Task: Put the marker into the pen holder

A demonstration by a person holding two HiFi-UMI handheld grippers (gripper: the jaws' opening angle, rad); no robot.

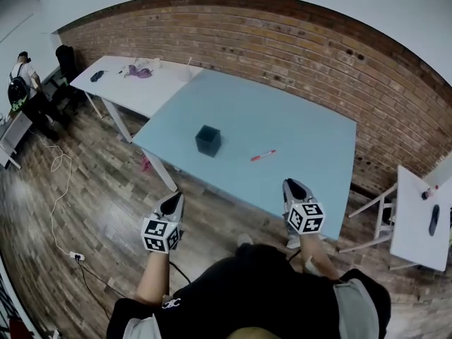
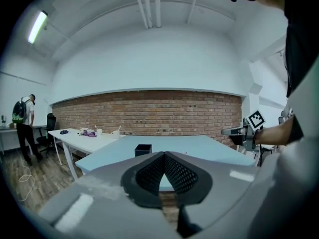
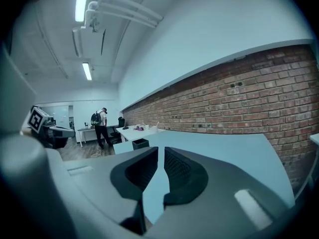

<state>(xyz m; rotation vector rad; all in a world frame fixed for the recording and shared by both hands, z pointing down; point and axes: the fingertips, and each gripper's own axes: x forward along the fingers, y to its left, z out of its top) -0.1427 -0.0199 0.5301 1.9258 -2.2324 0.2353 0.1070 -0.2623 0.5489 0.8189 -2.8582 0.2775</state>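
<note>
Overhead, the pale blue worktop carries the two task items, with both claws held at its near side. Left claw: off the worktop's near edge, over the wood floor, its jaws closed tip to tip with nothing between them. Right claw: tips at the worktop's near edge, jaws slightly apart, a narrow slit between the pads and nothing in it. Marker: red, lying flat on the worktop, ahead of the right claw and well apart from it. Pen holder: dark, square, upright, to the left of the marker and apart from it; its inside cannot be made out. A brick wall runs behind the worktop. A white table bearing small items stands at the worktop's far left corner, and beyond it is a person wearing a backpack.
</note>
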